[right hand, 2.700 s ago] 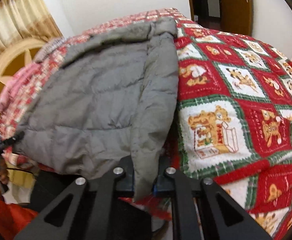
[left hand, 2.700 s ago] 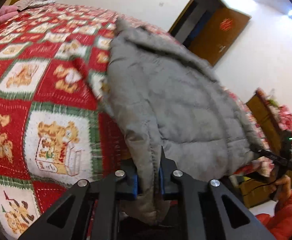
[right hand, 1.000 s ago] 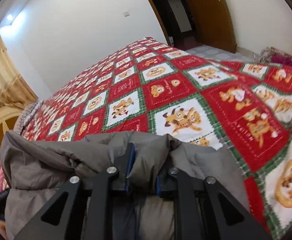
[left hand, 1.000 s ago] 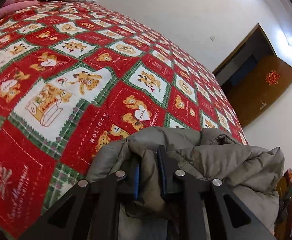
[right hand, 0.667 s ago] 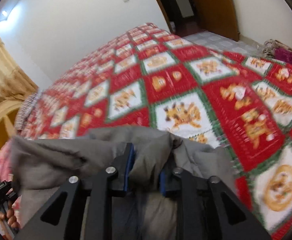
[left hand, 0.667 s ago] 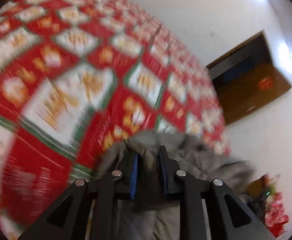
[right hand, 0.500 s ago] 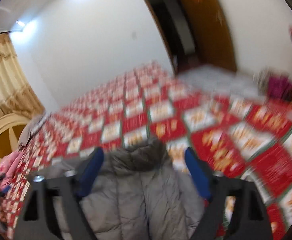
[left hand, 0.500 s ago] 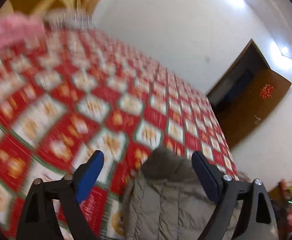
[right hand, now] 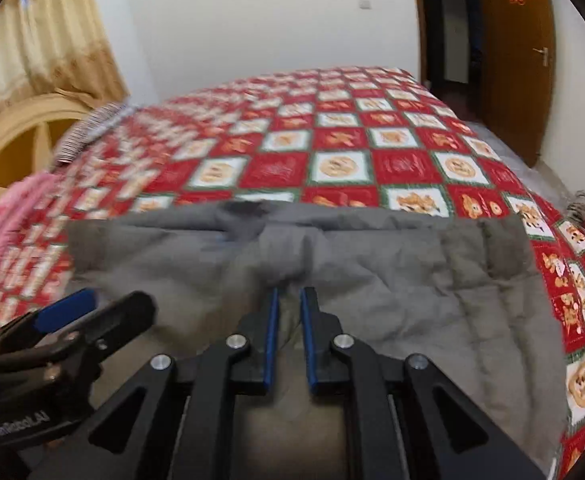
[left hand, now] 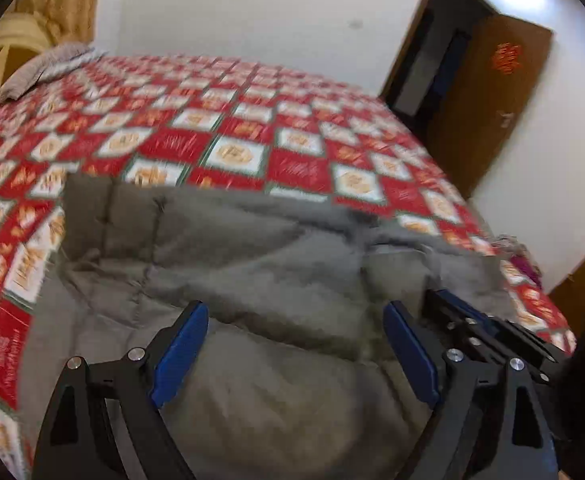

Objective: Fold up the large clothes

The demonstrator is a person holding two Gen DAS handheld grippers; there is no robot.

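Note:
A grey padded jacket [left hand: 260,264] lies folded over on the near part of the bed; it also shows in the right wrist view [right hand: 392,268]. My left gripper [left hand: 294,344] is wide open above the jacket and holds nothing. My right gripper [right hand: 289,304] has its blue-padded jaws nearly closed with a narrow gap; a ridge of the jacket sits just at the tips, and I cannot tell if it is pinched. The right gripper also shows at the right of the left wrist view [left hand: 488,328], and the left gripper at the left of the right wrist view [right hand: 68,320].
The bed has a red, white and green patterned quilt [right hand: 332,140]. A pink cloth [right hand: 8,216] and a striped pillow [right hand: 88,128] lie at its left side by a cream headboard [right hand: 16,136]. A brown door [left hand: 488,96] stands open at the right.
Both grippers let go of the jacket and drew back. The left stays wide open; the right has gone from wide open half a second ago to nearly closed.

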